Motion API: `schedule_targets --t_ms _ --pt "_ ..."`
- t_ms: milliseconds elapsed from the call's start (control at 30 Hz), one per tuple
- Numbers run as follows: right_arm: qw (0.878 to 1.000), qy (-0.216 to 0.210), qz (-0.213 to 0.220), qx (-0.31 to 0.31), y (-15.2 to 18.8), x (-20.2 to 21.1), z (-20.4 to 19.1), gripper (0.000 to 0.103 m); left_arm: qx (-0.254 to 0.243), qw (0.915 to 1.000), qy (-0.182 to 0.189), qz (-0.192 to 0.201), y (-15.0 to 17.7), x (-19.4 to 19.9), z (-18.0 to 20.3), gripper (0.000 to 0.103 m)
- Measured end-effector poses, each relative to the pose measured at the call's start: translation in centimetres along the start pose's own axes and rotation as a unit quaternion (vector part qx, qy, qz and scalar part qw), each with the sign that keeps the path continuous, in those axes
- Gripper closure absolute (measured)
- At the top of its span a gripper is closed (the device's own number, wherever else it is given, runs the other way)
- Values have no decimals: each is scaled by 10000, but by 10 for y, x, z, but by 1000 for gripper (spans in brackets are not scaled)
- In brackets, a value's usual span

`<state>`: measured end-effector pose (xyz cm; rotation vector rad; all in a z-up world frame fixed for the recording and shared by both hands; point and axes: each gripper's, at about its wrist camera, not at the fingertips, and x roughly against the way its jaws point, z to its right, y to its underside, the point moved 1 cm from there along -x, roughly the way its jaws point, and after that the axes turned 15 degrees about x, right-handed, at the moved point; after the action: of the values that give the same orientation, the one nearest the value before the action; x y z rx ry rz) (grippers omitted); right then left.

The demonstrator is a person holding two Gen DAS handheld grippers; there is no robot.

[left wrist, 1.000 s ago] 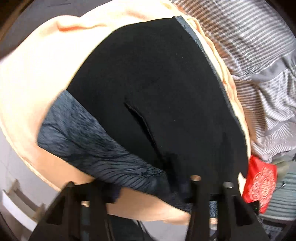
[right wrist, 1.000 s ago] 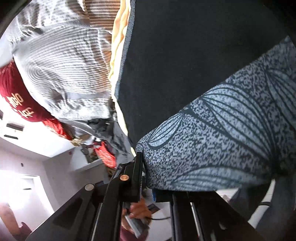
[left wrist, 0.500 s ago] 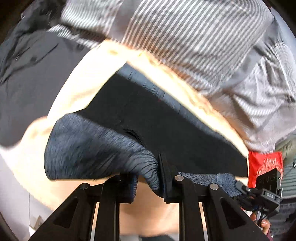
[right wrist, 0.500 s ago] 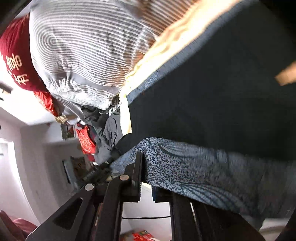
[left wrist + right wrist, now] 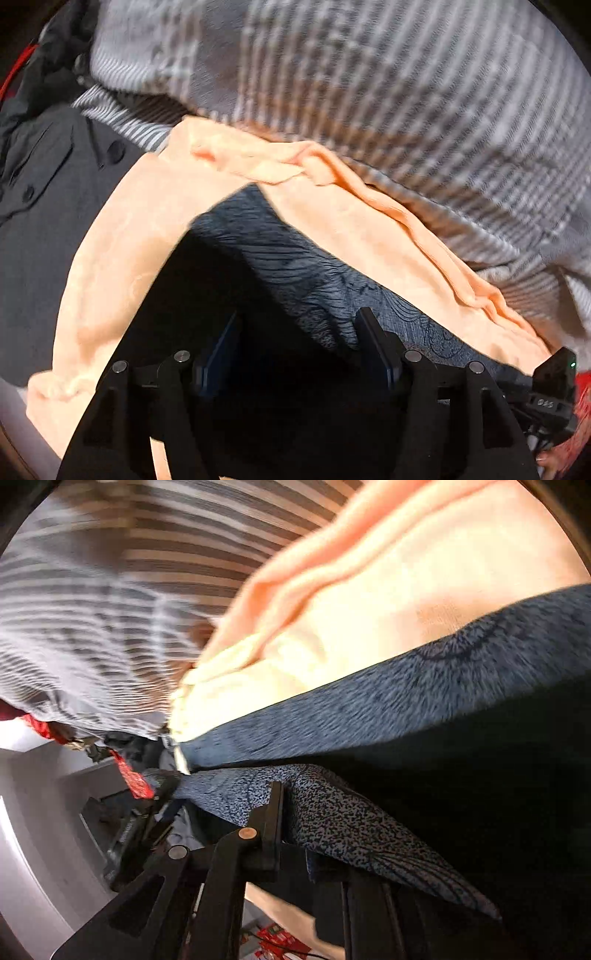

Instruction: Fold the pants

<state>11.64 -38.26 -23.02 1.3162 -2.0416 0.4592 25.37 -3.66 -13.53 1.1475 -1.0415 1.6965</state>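
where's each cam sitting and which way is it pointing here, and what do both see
Left wrist: sits on the left gripper, looking steeply down along its fingers at the pants on the peach blanket; its jaws are opening, no cloth pinched between them.
Right wrist: sits on the right gripper, angled down across the bed, shut on a patterned edge of the pants; the room's pale wall lies at lower left.
Shared: pants, peach blanket and striped bedding.
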Motion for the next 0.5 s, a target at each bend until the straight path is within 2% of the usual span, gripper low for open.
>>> schedule_targets --t_ms 33,100,167,233,300,400,433,467,500 --pt "10000 -22 -28 25 -1 1 -4 87 21 10000 -41 70 0 7 -2 37" --pt "9999 -19 -38 165 1 8 -15 74 -33 9993 -214 311 -2 28 -5 37" --pt "9991 27 48 412 1 20 -29 38 -171 9973 -460 539 0 43 -3 37" --pt "9961 123 426 763 9 43 -51 23 -532 9939 -686 686 10 54 5 37" --pt "9934 152 483 1031 21 52 -65 22 -968 9905 -787 575 28 48 17 37" --pt "9933 86 147 1139 46 45 -68 22 -1369 9866 -885 94 63 20 34 37" --pt "9926 250 -76 1184 54 35 -63 22 -1445 9852 -924 -79 75 5 40 37" --pt "9898 609 -249 1264 61 27 -56 22 -1522 9833 -989 -146 83 -6 44 37" --pt "9857 987 -365 1313 64 23 -48 23 -1699 9773 -1261 -100 94 -20 49 37"
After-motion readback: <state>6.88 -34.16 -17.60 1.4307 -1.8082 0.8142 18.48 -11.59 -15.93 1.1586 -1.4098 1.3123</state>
